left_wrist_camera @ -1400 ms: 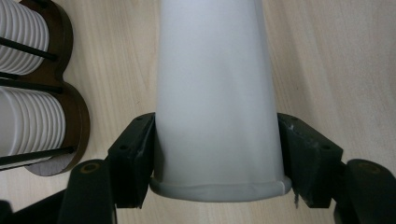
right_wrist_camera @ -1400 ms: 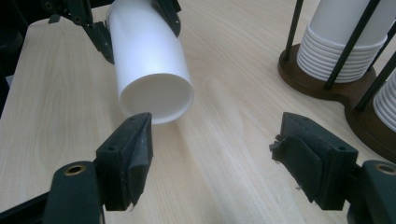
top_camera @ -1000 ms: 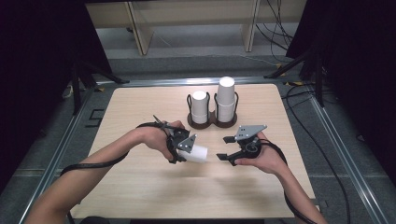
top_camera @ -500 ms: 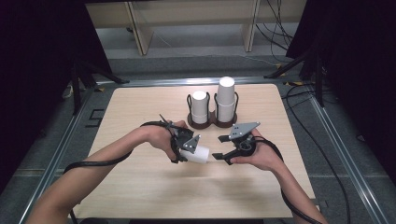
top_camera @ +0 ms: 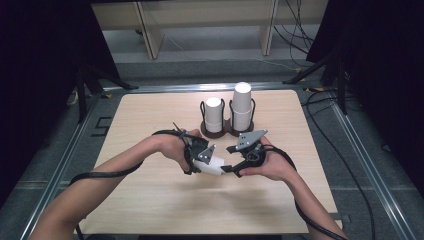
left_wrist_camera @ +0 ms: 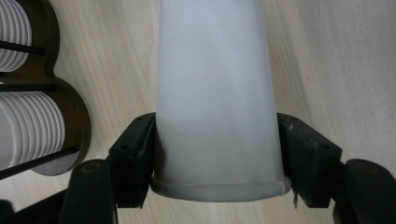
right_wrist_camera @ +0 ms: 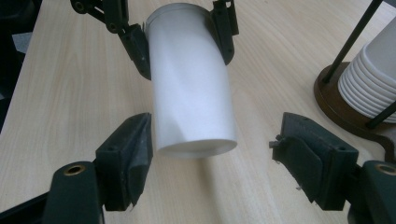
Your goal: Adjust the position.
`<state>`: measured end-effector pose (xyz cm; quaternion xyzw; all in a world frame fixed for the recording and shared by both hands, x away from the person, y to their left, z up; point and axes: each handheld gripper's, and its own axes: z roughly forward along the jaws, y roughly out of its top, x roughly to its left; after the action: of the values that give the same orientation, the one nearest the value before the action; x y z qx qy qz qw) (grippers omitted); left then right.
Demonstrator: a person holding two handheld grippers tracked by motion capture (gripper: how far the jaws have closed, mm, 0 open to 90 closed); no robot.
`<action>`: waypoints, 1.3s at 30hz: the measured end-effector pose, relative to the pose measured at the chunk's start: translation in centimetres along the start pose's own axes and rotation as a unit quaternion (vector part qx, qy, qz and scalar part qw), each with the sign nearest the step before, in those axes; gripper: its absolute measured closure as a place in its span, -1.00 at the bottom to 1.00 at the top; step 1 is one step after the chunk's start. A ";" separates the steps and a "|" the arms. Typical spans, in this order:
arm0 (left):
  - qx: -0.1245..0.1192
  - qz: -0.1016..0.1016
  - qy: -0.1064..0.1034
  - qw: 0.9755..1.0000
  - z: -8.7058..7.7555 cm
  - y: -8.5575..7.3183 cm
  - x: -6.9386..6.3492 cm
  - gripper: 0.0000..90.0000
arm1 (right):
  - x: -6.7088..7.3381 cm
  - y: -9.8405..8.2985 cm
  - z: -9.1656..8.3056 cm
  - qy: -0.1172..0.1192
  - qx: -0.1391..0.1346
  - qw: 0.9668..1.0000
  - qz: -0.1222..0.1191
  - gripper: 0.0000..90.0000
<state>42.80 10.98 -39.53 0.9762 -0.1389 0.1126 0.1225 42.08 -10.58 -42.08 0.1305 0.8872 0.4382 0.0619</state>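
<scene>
Right gripper (top_camera: 231, 169) moved in; cup (top_camera: 212, 166) base between open fingers (right_wrist_camera: 125, 161).

We note the right gripper (top_camera: 231, 169) is now closer to the white paper cup (top_camera: 211, 165) than in the earlier frames; the right hand (top_camera: 267, 165) has shifted leftward across the table (top_camera: 150, 210) toward the left hand. The gap between gripper and cup seen before is closed in the high view. In the right gripper view, the cup's closed end (right_wrist_camera: 198, 147) now lies between the spread jaws, the pads not pressing on it.
</scene>
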 end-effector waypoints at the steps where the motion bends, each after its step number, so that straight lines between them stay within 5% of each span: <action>1: 0.000 0.000 0.000 1.000 0.0 0.0 0.0 -0.26 | 0.0 0.1 0.1 0.001 0.000 1.000 0.000 -0.40; 3: 0.011 0.013 -0.001 1.000 -0.1 0.1 0.1 -0.26 | 0.1 0.2 0.3 0.001 0.003 1.000 0.001 -0.40; 6: -0.002 -0.001 0.000 1.000 0.1 0.1 -0.1 -0.26 | 0.1 0.3 0.7 0.000 0.008 1.000 -0.007 -0.40; 23: 0.009 0.014 -0.001 1.000 -0.2 0.3 0.0 -0.25 | 0.2 0.9 2.0 0.007 0.017 1.000 -0.017 -0.40; 25: 0.026 0.032 0.000 0.999 -0.5 0.4 0.3 -0.25 | 0.2 0.8 2.1 0.006 0.015 1.000 -0.017 -0.40; 29: 0.027 0.031 0.000 0.999 -0.5 0.5 0.3 -0.25 | 0.2 0.7 2.3 0.007 0.016 1.000 -0.017 -0.41; 30: 0.013 0.015 0.000 1.000 -0.3 0.5 0.1 -0.25 | 0.2 0.7 2.4 0.007 0.017 1.000 -0.016 -0.41; 39: 0.021 0.026 -0.005 0.999 -0.4 0.7 0.2 -0.25 | 0.3 1.0 2.8 0.009 0.017 1.000 -0.019 -0.41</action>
<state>42.65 10.36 -38.99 0.9753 -0.1620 0.1138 0.0981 42.58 -7.83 -42.97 0.1107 0.8974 0.4230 0.0595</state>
